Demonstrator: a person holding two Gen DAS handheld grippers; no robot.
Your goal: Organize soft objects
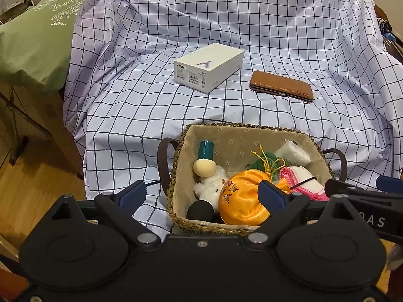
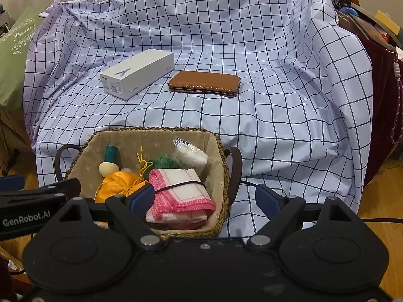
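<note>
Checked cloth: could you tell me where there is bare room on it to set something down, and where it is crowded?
The checked cloth lies bare to the right of the brown case, and in the strip between the white box, the case and the basket. The basket is crowded: orange pouch, plush toy and pink-edged cloth fill it.

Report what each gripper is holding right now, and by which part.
Nothing is held. The left gripper and right gripper both hang open above the basket, pads gripping nothing; the pink-edged cloth lies free inside it.
</note>
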